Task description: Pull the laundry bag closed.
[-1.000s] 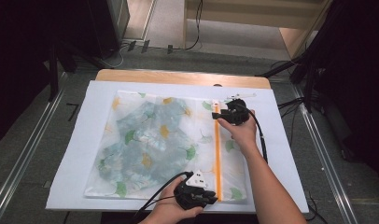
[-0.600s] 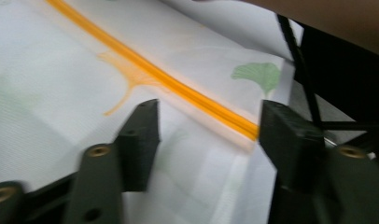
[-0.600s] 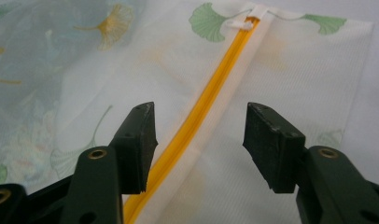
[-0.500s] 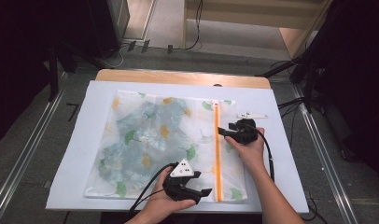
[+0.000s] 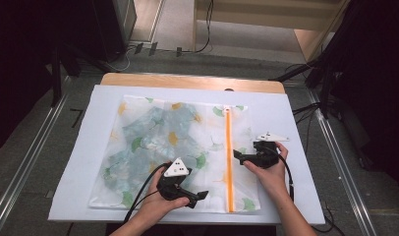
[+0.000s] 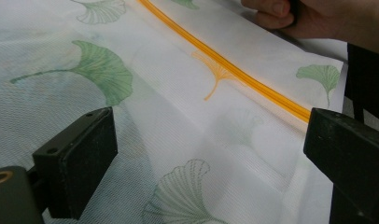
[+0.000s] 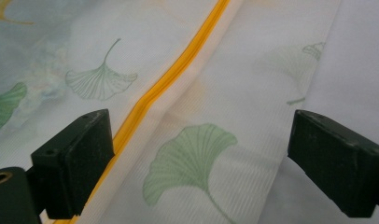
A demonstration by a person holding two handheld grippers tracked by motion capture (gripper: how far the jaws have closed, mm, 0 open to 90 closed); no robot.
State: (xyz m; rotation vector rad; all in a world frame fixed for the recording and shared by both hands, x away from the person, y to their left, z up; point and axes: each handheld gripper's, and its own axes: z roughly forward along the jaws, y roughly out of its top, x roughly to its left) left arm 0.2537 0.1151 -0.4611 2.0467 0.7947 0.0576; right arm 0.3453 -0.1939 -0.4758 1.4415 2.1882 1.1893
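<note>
Jaws of the left gripper (image 5: 200, 198) stand spread, having just been opening, with nothing between them but the mesh bag (image 5: 153, 142) lying flat below on the white sheet (image 5: 89, 162) over the table (image 5: 187, 81). Next comes the orange zipper (image 5: 229, 157), running down the bag's right part. Beyond it, the right gripper (image 5: 237, 156) has likewise just been opening and holds nothing, its tips beside the zipper. My judgement: before regrasping, pin the fabric flat near the zipper and approach low, so the thin mesh doesn't bunch.
</note>
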